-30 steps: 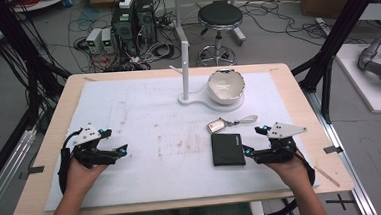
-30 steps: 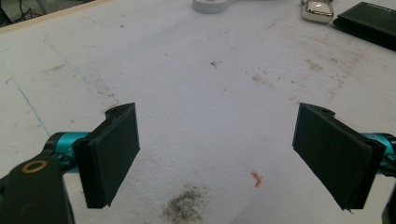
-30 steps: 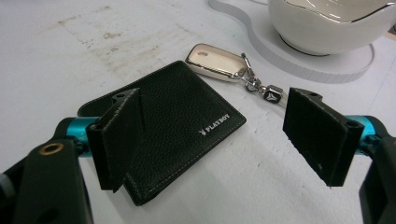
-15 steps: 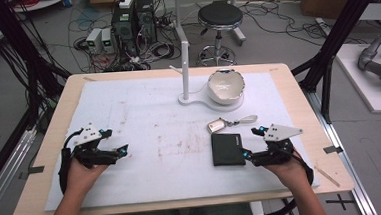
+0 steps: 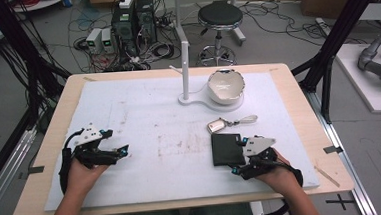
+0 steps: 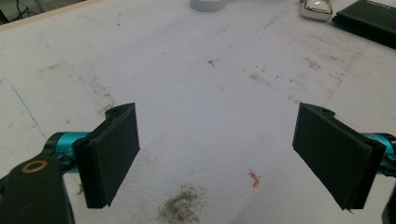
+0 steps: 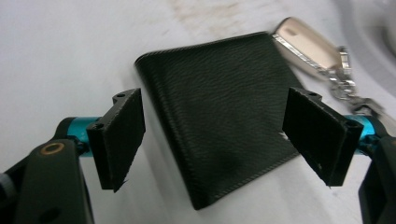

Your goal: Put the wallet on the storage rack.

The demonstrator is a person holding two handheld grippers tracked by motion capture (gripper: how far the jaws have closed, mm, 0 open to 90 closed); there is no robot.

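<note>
A black leather wallet lies flat on the white mat, right of centre. My right gripper stands open right at its near right edge, jaws spread on either side of it. Just beyond the wallet lies a silver key fob with a ring and strap. A white bowl rests on a white stand base at the back. My left gripper is open over bare mat at the left, nothing between its jaws.
A white post rises from the stand base beside the bowl. The white mat covers most of the wooden table. A stool, computers and cables sit on the floor beyond the far edge.
My right gripper has slid left toward the wallet until its jaws straddle the wallet's near edge. The left gripper has stayed in place.
</note>
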